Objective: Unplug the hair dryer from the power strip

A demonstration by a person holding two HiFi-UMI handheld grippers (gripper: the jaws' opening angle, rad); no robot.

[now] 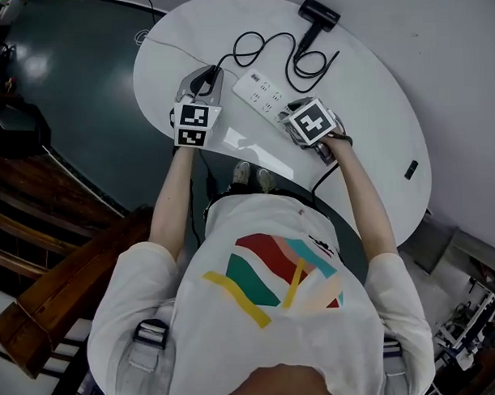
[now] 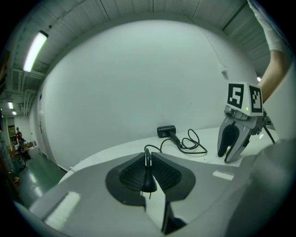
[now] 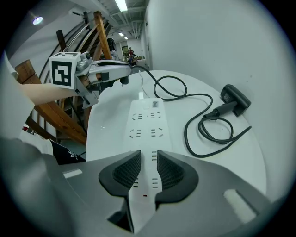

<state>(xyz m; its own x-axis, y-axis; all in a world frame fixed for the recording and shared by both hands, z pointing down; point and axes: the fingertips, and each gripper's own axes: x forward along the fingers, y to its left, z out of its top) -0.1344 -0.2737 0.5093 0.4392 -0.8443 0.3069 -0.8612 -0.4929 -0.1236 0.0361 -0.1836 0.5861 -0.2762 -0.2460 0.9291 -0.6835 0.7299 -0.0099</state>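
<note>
The person reaches both bare arms out over the white desk. The left arm goes straight ahead. Its left hand-held gripper lies almost flat and points away from the person. The right arm bends in a little. Its right hand-held gripper tips steeply down.

The left hand-held gripper is squeezed tight on the black plug. The plug's pins stick down below the pads. Its cord comes out the top and runs away across the desk in loops. The plug is out of the white power strip. It hangs in the air just beside the strip's far end.

The right hand-held gripper is partly open, with one pad on each side of the strip's near end, holding it down. In the head view, the strip's long side runs from the upper left to the lower right.

The black hair dryer lies near the far edge of the desk, well apart from both grippers. Its handle points back toward the person.
</note>
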